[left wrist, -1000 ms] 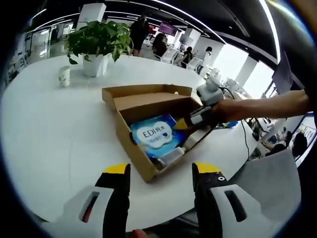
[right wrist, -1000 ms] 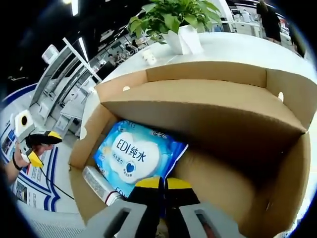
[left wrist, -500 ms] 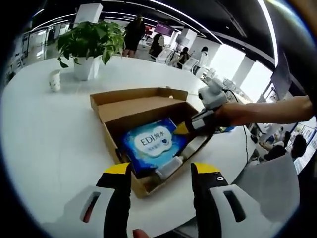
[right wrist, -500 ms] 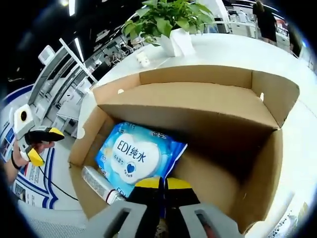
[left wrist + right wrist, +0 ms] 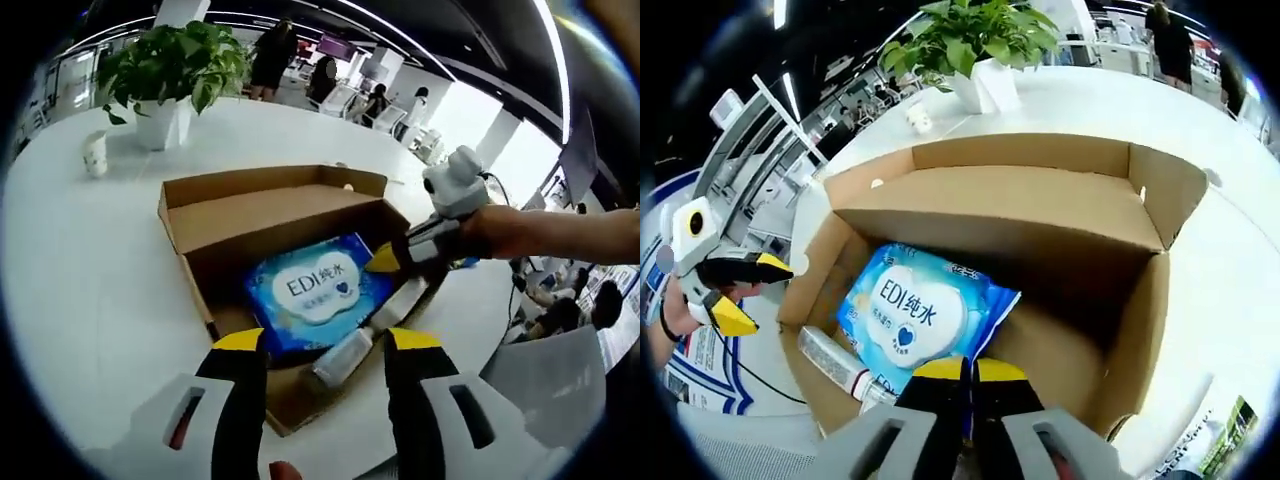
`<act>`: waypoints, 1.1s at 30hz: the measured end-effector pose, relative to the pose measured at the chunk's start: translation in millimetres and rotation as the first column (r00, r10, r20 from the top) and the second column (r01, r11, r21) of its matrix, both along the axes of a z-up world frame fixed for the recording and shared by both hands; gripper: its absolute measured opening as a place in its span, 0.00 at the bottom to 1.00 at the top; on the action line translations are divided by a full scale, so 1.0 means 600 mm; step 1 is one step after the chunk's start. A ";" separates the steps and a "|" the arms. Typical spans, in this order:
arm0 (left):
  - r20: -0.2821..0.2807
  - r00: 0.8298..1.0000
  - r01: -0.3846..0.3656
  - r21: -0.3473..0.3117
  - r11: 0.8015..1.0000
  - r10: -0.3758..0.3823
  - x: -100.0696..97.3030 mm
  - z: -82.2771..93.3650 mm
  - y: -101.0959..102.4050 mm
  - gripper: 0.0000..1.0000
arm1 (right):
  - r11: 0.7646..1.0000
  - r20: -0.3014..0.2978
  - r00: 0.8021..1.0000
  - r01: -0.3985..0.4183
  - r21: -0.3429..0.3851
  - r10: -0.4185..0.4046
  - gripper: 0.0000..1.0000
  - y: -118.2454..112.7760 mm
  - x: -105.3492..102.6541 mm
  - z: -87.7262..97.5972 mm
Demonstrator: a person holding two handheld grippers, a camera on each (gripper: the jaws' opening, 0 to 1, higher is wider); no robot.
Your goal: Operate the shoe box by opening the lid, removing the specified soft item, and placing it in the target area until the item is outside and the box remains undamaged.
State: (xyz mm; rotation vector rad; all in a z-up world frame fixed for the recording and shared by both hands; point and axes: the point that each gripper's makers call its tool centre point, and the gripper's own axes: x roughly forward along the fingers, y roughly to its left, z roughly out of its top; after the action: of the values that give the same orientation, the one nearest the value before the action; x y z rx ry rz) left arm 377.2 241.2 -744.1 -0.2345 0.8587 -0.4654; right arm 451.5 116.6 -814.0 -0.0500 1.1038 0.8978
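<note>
Right gripper view: blue wipes pack (image 5: 917, 318) flat in open box (image 5: 1040, 215), lid up.

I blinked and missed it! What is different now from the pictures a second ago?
The left claw has come closer over the open shoe box, jaws open. The right claw stays shut at the edge of the blue wipes pack. The pack and the small bottle still lie inside the box.
</note>
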 end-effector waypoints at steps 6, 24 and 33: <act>-0.044 0.999 0.000 0.060 0.998 0.003 0.027 -0.028 -0.009 0.46 | 1.000 0.002 1.000 0.019 0.008 -0.019 0.00 -0.012 0.001 0.004; -0.120 0.991 -0.023 0.240 0.970 0.053 0.059 -0.065 -0.018 0.35 | 0.996 -0.005 0.997 0.074 0.041 -0.074 0.00 -0.024 -0.004 0.008; -0.189 0.980 -0.007 0.265 0.964 0.059 0.056 -0.100 -0.036 0.33 | 0.994 -0.010 0.996 0.086 0.063 -0.085 0.00 -0.025 -0.003 0.007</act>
State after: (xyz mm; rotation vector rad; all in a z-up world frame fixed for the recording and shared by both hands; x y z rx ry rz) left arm 410.9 219.8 -804.1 -0.0487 1.0970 -0.2949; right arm 449.8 101.3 -809.9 0.0523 1.0758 0.8558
